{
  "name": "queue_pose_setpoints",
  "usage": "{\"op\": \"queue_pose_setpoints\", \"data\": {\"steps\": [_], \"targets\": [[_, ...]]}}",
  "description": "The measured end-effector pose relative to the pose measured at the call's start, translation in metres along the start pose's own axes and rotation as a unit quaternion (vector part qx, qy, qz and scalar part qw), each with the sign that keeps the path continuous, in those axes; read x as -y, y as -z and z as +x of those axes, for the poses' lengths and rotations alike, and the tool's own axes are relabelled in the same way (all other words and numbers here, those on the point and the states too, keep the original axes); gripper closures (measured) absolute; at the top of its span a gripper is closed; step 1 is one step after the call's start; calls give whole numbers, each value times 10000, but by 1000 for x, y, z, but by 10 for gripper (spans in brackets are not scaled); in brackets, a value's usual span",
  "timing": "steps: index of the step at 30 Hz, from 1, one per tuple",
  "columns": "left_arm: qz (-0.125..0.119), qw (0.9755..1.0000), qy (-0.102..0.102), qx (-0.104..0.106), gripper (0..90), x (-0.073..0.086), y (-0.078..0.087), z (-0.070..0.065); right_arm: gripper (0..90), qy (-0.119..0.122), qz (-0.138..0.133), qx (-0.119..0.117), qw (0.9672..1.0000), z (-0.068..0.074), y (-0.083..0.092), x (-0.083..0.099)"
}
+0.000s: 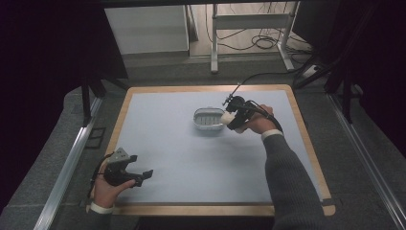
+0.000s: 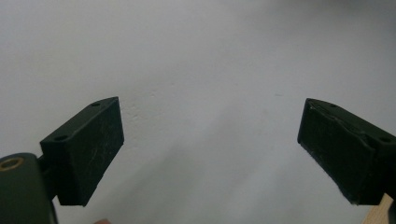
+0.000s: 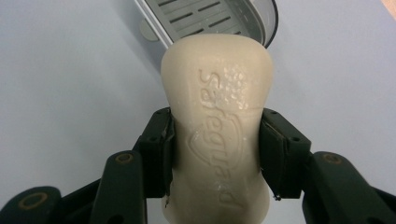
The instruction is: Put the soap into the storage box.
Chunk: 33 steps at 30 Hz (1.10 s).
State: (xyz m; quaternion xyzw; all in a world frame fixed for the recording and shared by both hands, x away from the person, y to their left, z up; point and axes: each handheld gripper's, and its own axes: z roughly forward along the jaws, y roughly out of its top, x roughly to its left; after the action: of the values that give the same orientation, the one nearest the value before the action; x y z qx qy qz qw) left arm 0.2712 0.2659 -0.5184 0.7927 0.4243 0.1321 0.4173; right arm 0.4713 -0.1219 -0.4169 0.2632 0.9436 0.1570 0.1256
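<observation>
R claw [image 3: 215, 154] clamps soap bar [image 3: 217, 116] by soap dish [image 1: 209, 122] (L claw [image 2: 210, 149] open, empty).

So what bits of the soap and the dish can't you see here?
- Soap bar, right gripper view: its sides are covered by the right claw, and its near end is cut off by the bottom edge.
- Soap dish, right gripper view: cut off by the top edge and partly hidden behind the soap.
- High view: the soap is too small to read its lettering.
</observation>
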Motion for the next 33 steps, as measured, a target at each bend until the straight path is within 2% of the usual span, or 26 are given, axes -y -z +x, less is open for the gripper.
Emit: {"op": "queue_pose_setpoints", "data": {"steps": [11,14,20,33], "targets": [[4,10000,1,16,76,0,0,0,498,128,6,-1,9999,-4,-8,-14],[7,10000,-5,24,76,0,-1,-1,498,47,5,-37,10000,-3,-10,-18],[-3,10000,-8,16,76,0,0,0,498,165,-82,-63,9998,-4,-16,-27],[22,10000,-51,32,76,0,-1,-1,498,367,-85,-136,9992,-4,-26,-45]]}}
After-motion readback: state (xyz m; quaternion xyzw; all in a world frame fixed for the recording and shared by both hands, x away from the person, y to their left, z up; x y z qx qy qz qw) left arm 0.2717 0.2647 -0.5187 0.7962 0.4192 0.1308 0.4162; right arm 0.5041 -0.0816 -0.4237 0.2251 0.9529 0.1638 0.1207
